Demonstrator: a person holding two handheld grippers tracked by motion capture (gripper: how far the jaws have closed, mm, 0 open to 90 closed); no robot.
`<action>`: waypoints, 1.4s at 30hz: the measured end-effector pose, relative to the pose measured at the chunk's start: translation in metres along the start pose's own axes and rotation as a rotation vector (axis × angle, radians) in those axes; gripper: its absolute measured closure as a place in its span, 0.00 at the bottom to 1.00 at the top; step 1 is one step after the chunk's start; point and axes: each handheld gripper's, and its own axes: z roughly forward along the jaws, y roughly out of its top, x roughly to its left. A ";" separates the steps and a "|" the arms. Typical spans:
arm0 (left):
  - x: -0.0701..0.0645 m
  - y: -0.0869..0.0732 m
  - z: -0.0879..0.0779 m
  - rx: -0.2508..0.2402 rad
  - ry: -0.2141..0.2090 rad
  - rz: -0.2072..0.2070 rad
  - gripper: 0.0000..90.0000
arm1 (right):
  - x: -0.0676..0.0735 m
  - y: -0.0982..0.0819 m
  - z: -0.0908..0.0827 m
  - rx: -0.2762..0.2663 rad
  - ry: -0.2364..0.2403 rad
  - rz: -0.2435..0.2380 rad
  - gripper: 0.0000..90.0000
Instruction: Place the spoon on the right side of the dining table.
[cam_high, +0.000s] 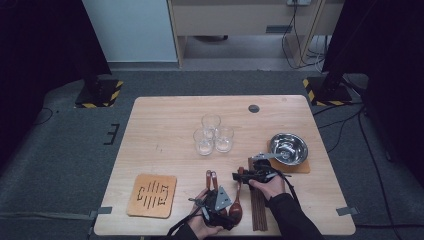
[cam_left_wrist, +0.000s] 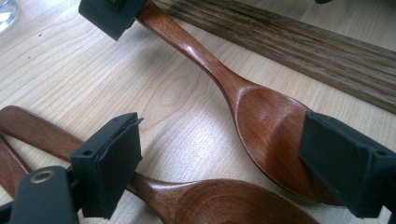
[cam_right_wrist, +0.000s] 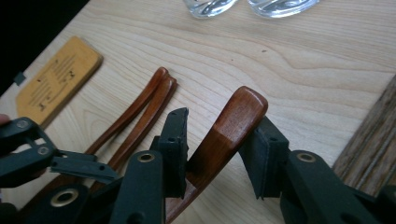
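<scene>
Red-brown wood: the spoon (cam_right_wrist: 233, 126), lying on the table.
Right claw (cam_right_wrist: 222, 125): closed round the spoon's handle tip, a pad pressing on each side.
Left claw (cam_left_wrist: 224, 122): jaws wide apart, holding nothing; one pad rests on the bowl's far rim, the other stands over the second spoon (cam_left_wrist: 219, 203).
Long axis: handle tip sits in the right claw, bowl lies between the left claw's jaws, so the spoon spans from one claw to the other.
Nearer hand: the right; likely it alone lifts.
Hazard: the dark wooden sticks (cam_left_wrist: 303, 42) lie just beside the handle.
</scene>
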 end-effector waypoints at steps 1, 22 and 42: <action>0.000 0.000 0.000 0.001 0.000 0.000 0.13 | 0.000 0.000 -0.001 -0.003 0.007 0.004 0.71; 0.004 0.001 0.001 -0.012 0.018 -0.032 0.13 | 0.004 0.011 -0.017 -0.075 0.122 0.023 0.81; 0.007 0.002 -0.001 -0.013 0.035 -0.039 0.14 | 0.004 0.015 -0.026 -0.123 0.190 0.044 0.89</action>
